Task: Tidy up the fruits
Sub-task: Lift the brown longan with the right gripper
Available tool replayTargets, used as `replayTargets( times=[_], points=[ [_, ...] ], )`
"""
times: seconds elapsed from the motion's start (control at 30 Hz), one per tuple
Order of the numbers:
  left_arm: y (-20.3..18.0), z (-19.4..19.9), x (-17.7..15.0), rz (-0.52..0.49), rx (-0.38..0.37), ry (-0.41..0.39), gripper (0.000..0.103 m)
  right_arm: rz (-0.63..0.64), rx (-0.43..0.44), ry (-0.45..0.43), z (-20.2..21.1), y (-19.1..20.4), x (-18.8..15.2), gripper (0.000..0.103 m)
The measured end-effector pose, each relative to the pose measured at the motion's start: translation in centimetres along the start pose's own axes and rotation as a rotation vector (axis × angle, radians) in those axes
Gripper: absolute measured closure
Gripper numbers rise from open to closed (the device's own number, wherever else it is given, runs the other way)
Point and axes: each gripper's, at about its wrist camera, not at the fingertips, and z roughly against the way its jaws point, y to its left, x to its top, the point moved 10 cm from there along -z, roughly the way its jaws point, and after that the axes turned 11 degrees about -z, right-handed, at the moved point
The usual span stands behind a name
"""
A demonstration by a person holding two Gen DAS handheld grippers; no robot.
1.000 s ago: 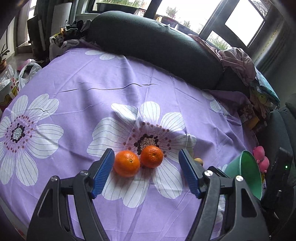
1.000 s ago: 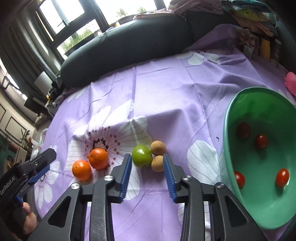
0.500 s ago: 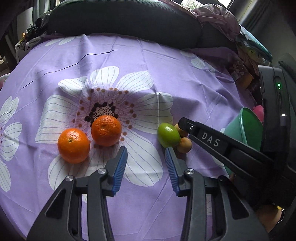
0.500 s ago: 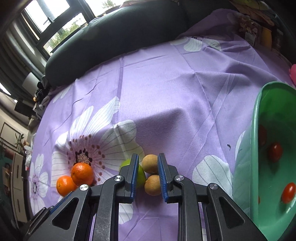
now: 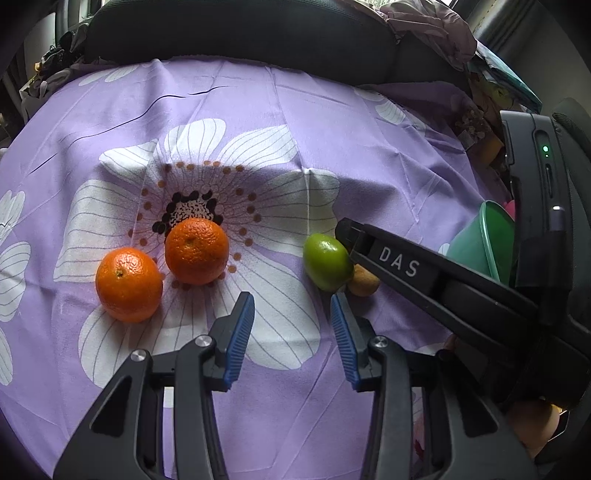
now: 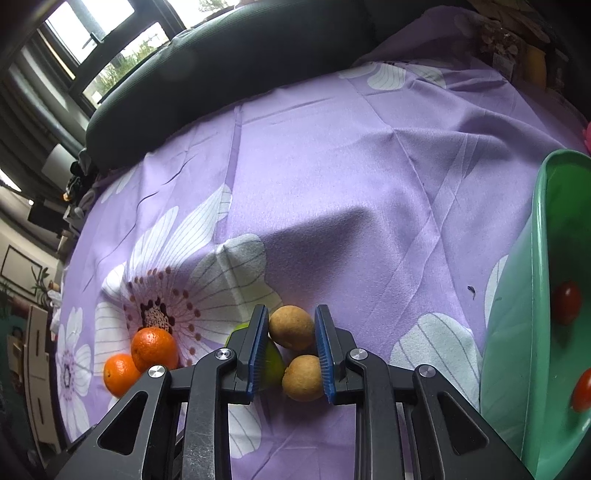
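Two oranges [image 5: 195, 250] [image 5: 128, 283] lie side by side on the purple flowered cloth [image 5: 332, 129], left of a green fruit [image 5: 327, 261] and two small brown fruits [image 6: 291, 326] [image 6: 303, 377]. My right gripper [image 6: 290, 334] has its blue pads around both brown fruits, one behind the other, with the green fruit [image 6: 271, 360] just outside its left finger. In the left wrist view the right gripper's finger [image 5: 406, 266] hides most of the brown fruits. My left gripper [image 5: 291, 310] is open and empty above the cloth, in front of the fruits.
A green bowl [image 6: 524, 332] with several red cherry tomatoes [image 6: 566, 302] stands at the right. A dark bolster cushion [image 5: 240, 29] lies along the far edge of the cloth. Clutter [image 5: 476, 122] is piled at the far right.
My right gripper moved forward and down onto the brown fruits and narrowed around them. My left gripper narrowed and drew back and to the right of the oranges.
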Motion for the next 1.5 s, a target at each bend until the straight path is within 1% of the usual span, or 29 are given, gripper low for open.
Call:
replayTargets(
  times=[0.2,0.27,0.3,0.33,0.4,0.57,0.77,0.83,0.93,1.03,1.1,1.17,1.3,1.37,1.4,1.43,1.5],
  points=[
    [-0.1,-0.1,0.0,0.004,0.001,0.005,0.059,-0.015,0.024,0.01,-0.3,0.0,0.0,0.077],
    [-0.1,-0.2,0.0,0.004,0.0,0.008,0.057,-0.018,0.037,0.026,-0.6,0.1,-0.2,0.077],
    [-0.1,-0.3,0.0,0.003,0.001,0.01,0.056,-0.024,0.048,0.049,-1.0,0.1,-0.4,0.077],
    [-0.1,-0.3,0.0,0.0,0.002,0.01,0.055,-0.025,0.06,0.049,-1.0,0.2,-0.4,0.077],
    [-0.1,-0.3,0.0,0.002,0.0,0.007,0.054,-0.024,0.034,0.037,-0.7,0.0,-0.3,0.077],
    [-1.0,0.3,0.5,0.004,-0.052,-0.03,0.051,-0.015,0.059,-0.047,2.2,0.3,0.4,0.076],
    [-2.8,0.6,2.0,0.011,-0.082,-0.093,0.051,-0.055,0.16,-0.156,6.5,0.0,1.7,0.076],
    [-3.3,0.6,2.9,-0.006,-0.073,-0.1,0.052,-0.065,0.186,-0.186,7.6,-0.2,2.0,0.076],
    [-3.5,0.5,4.9,-0.02,-0.057,-0.131,0.052,-0.078,0.203,-0.218,8.8,-0.7,2.3,0.076],
    [-4.1,-1.1,5.2,-0.084,-0.074,-0.078,0.052,-0.114,0.224,-0.237,9.6,-1.6,2.5,0.077],
    [-4.0,-2.4,4.8,-0.094,-0.064,-0.035,0.053,-0.122,0.227,-0.235,9.9,-2.1,2.4,0.077],
    [-4.1,-3.5,4.1,-0.103,-0.064,0.02,0.057,-0.129,0.228,-0.252,10.5,-2.6,2.4,0.077],
    [-4.2,-3.8,3.9,-0.144,-0.023,0.017,0.057,-0.141,0.25,-0.267,11.3,-3.0,2.6,0.077],
    [-4.4,-4.1,3.6,-0.187,0.012,0.024,0.058,-0.146,0.251,-0.265,11.3,-3.2,2.6,0.077],
    [-4.4,-4.4,3.5,-0.202,0.032,0.037,0.059,-0.147,0.251,-0.26,11.2,-3.2,2.5,0.077],
    [-4.4,-4.8,3.2,-0.211,0.041,0.056,0.061,-0.148,0.251,-0.256,11.1,-3.2,2.4,0.077],
    [-4.3,-5.8,2.6,-0.209,0.038,0.102,0.067,-0.149,0.252,-0.25,10.8,-3.1,2.4,0.077]
  ],
)
